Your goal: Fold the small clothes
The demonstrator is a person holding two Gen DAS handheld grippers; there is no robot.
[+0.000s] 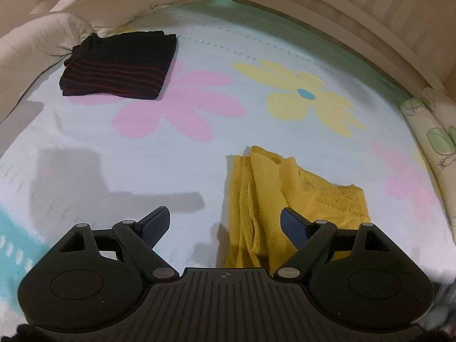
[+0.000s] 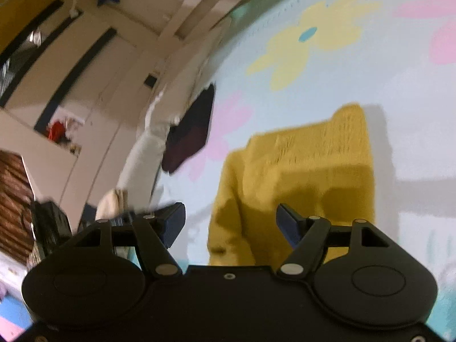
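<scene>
A yellow knit garment (image 1: 285, 199) lies partly folded and bunched on the flowered bed sheet (image 1: 199, 154). My left gripper (image 1: 225, 225) is open and empty just above its near left edge. The garment also shows in the right wrist view (image 2: 307, 176), blurred by motion. My right gripper (image 2: 230, 222) is open and empty, hovering over the garment's near edge. A folded black garment with red stripes (image 1: 119, 65) lies at the far left of the bed; it also shows in the right wrist view (image 2: 191, 136).
White pillows (image 1: 57, 25) lie at the bed's far left corner. A pale headboard or wall (image 1: 356, 14) runs along the far edge. A leaf-patterned cushion (image 1: 433, 136) sits at the right edge. Cupboards (image 2: 85, 71) stand beyond the bed.
</scene>
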